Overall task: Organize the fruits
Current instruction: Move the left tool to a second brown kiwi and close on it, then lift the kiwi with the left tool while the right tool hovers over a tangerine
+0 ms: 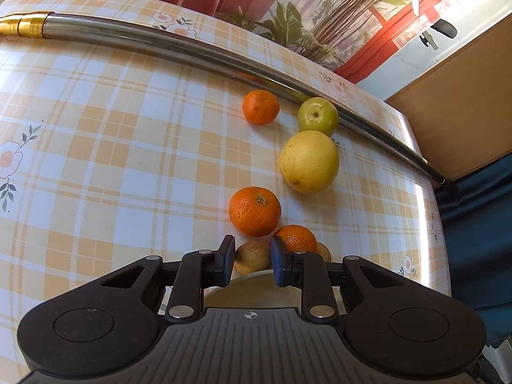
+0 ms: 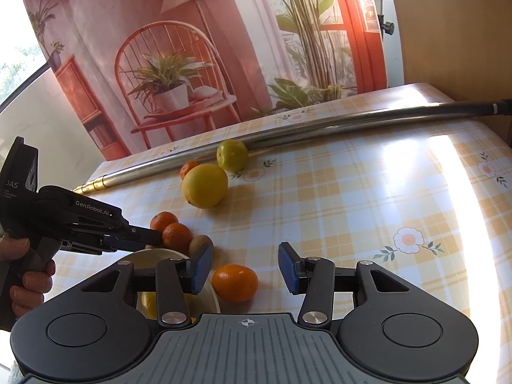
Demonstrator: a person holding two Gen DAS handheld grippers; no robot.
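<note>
Checked counter, spread beneath both tools and carrying every fruit. Long steel pole with a brass end, lying across the counter well beyond the left tool. Pale plate directly under the left tool's tip and beside the right tool's left finger; yellow fruit partly hidden on it. Big yellow citrus ahead and to the right of the left tool, well apart from it. Green apple farther ahead still, touching the pole. Orange just ahead of the left tool's fingers. Second orange right at the left tool's right finger, contact not clear. Far mandarin well ahead, near the pole. Brownish fruit seen in the narrow gap of the left tool, fingers close on either side; grip on it not certain. Lone orange resting on the counter between the fingers of the right tool, nearer the left finger, touching neither. Right tool spread wide, holding nothing. Hand wrapped around the left tool's grip, to the left of the right tool.
</note>
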